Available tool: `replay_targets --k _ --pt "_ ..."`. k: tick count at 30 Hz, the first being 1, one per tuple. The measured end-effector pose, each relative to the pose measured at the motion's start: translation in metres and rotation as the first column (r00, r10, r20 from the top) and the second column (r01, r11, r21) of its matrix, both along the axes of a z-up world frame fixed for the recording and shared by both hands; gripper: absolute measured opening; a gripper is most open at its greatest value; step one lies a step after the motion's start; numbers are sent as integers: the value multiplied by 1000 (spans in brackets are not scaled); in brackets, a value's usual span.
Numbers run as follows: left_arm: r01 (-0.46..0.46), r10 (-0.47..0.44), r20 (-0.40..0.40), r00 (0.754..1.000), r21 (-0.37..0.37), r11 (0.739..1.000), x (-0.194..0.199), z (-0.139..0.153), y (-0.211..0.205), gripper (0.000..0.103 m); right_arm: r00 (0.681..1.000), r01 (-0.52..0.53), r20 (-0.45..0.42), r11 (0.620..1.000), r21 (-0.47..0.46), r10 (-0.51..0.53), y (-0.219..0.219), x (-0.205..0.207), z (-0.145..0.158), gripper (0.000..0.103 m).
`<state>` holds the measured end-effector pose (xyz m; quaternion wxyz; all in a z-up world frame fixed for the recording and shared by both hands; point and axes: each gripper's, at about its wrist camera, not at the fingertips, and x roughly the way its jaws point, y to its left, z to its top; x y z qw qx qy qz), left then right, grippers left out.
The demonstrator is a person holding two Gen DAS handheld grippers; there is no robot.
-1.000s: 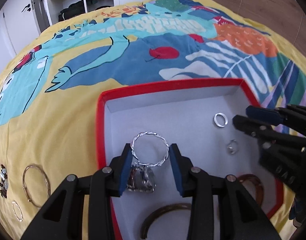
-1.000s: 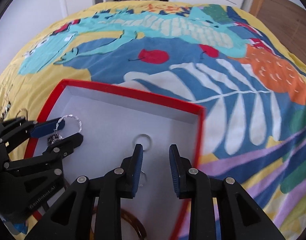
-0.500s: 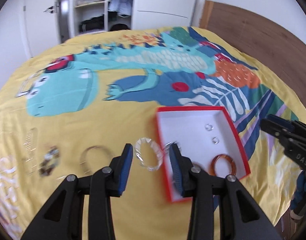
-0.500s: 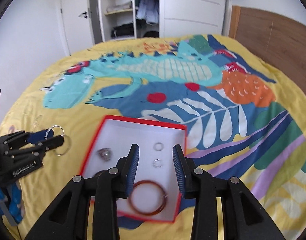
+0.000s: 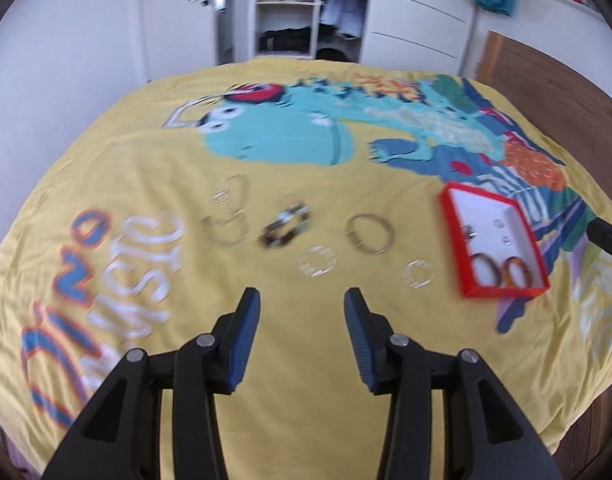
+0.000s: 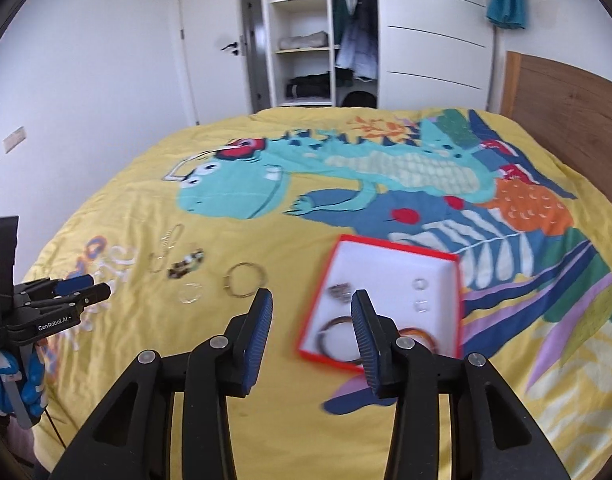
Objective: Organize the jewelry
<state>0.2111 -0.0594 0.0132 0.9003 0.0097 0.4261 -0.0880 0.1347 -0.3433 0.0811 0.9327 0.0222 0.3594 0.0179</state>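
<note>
A red box with a white inside (image 5: 450, 216) (image 6: 457, 292) lies on the bed and holds two brown bangles (image 5: 486, 268), two small rings (image 6: 420, 283) and a silver charm (image 6: 338, 291). Left of it on the bedspread lie a gold bangle (image 5: 369, 233) (image 6: 244, 278), two clear bracelets (image 5: 317, 264), a beaded bracelet (image 5: 284, 228) and a thin chain (image 5: 228, 210). My left gripper (image 5: 302, 312) is open and empty, high above the bed and short of the loose jewelry. My right gripper (image 6: 311, 312) is open and empty, above the box's near left edge.
The yellow dinosaur bedspread (image 6: 346, 184) covers the whole bed. A wooden headboard (image 6: 566, 96) stands at the right. An open wardrobe (image 6: 314, 40) and a door are at the far wall. The left gripper shows at the left edge of the right wrist view (image 6: 82, 292).
Both grippers rose and pulled back from the box. The left gripper swung left over the loose jewelry, and the twisted silver bracelet between its fingers earlier is gone. Both now stand wider open.
</note>
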Motion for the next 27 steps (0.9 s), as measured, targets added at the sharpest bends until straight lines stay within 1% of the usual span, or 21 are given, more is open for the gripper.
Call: replay_targets --k 4,9,14,17,24,27 --pt "-49 48 9 999 20 999 -8 -11 29 42 1000 -20 -16 1000 18 20 21 2 -16 41" --pt "-79 79 13 997 2 997 -6 -22 45 42 999 -33 -36 999 23 34 30 9 -34 41" --pt "-81 81 -1 997 -20 996 -2 -37 45 42 999 -22 -47 999 40 24 28 13 -48 42" --pt "-85 85 -13 996 -36 996 -2 -47 44 42 998 -22 -54 999 30 23 29 13 -58 42" --pt "-97 97 -11 995 -24 995 -10 -64 43 42 997 -45 -68 999 26 47 44 11 -79 43" --pt "-109 108 -9 994 -25 994 -14 -69 45 42 994 -65 -88 997 29 67 55 10 -90 43"
